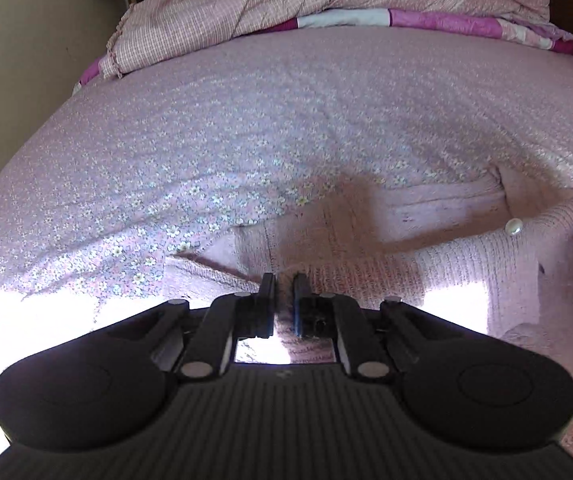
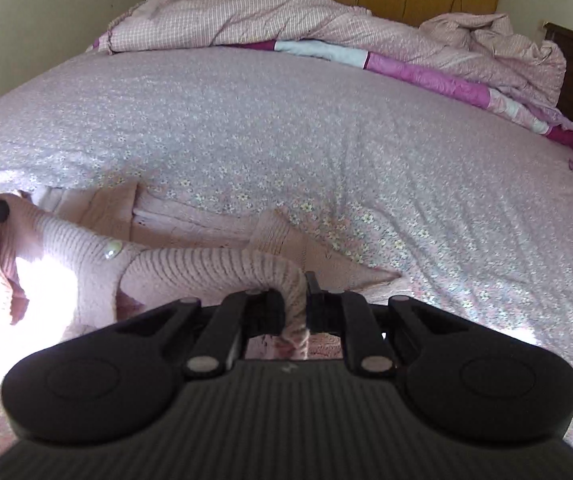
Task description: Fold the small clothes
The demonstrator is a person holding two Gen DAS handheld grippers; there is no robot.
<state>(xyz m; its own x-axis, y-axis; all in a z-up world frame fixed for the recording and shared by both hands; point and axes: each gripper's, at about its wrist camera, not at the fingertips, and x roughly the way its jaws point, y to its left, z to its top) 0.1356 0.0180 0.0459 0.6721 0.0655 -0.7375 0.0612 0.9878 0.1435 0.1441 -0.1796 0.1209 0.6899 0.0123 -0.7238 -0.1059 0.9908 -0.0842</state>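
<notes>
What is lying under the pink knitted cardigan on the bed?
Under the pink knitted cardigan only the floral bedsheet shows around its edges. Whatever lies beneath its middle is covered. Both tongs pinch its fabric.

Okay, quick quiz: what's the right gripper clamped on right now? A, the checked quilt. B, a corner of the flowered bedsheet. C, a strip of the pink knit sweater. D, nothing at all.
C: in the right wrist view the right gripper pinches a ribbed strip of the pink knit sweater, lifted off the bedsheet.
</notes>
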